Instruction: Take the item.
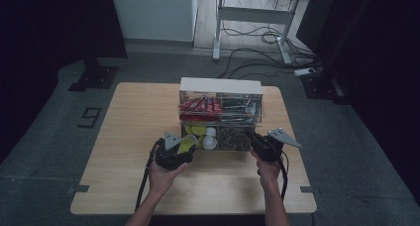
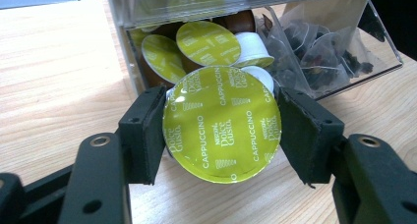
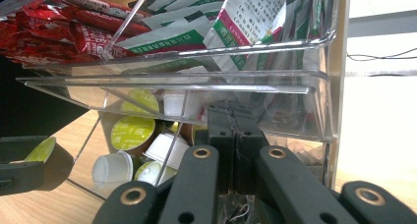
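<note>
gripping a lime-green foil-lidded cappuccino capsule [image 2: 222, 125], left gripper [image 2: 221, 128] jaws clamp its rim; right gripper [image 3: 232, 130] jaws pressed together.

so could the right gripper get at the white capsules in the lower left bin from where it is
Probably not directly. The right gripper is shut and sits in the tea-bag bin, with a clear divider between it and the white capsules. It would need to back out first.
</note>
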The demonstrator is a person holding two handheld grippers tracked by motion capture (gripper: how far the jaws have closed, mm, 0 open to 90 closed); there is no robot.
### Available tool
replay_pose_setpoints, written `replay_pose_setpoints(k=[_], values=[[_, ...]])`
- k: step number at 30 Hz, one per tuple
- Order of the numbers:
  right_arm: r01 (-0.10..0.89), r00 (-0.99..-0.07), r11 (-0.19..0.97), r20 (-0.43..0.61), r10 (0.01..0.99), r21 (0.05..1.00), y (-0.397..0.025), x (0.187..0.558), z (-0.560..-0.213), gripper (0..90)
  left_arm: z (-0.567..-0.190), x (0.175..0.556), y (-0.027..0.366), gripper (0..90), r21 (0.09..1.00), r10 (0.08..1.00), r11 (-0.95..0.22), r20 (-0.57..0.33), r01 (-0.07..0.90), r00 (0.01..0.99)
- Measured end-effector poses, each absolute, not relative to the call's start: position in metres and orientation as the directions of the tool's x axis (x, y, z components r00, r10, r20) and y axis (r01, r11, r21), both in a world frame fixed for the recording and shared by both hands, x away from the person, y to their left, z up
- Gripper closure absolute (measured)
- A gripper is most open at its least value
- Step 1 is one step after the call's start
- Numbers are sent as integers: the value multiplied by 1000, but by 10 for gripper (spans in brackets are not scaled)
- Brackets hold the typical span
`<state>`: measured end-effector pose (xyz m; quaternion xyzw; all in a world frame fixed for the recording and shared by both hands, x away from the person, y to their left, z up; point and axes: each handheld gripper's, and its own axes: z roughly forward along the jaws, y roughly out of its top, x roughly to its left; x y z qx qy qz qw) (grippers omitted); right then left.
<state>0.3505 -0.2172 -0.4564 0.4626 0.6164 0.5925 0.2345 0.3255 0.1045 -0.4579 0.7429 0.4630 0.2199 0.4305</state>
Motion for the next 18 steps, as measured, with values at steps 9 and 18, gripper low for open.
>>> replay_pose_setpoints(k=[9,18], values=[[294,-462,-130,260,848,947,-218,351,-457,887,-458,324,120,384,845,890,-186,-72,502,450],[294,-461,-130,260,848,947,-218,351,-457,887,-459,322,135,384,841,902,-181,-65,509,428]])
